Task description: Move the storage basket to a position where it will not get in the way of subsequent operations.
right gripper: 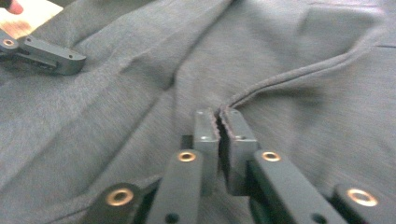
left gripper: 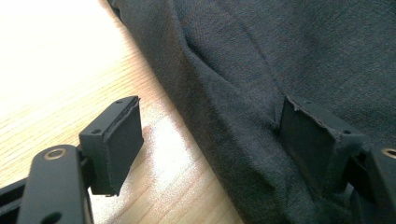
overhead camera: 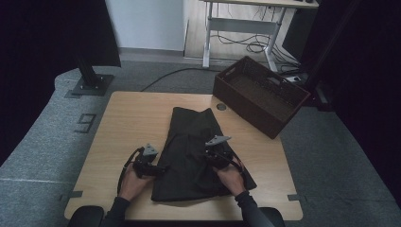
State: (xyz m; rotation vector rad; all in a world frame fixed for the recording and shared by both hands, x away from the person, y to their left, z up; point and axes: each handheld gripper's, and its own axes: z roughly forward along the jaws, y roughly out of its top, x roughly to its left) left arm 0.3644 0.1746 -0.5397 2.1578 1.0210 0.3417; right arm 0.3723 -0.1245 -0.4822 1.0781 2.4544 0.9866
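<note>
1. A dark garment [overhead camera: 196,151] lies flat on the worktop [overhead camera: 127,118], its long axis running away from the person toward the basket [overhead camera: 259,94].
2. The right tool [right gripper: 218,116] sits over the garment's near right part, jaws pinched together on a raised hem fold [right gripper: 289,74].
3. The left tool [left gripper: 210,135] waits at the garment's left edge, jaws wide apart, one pad over bare wood and one over cloth, gripping nothing.
4. The cloth edge lies between the left tool's jaws, so closing there looks like the likely next grip.
</note>
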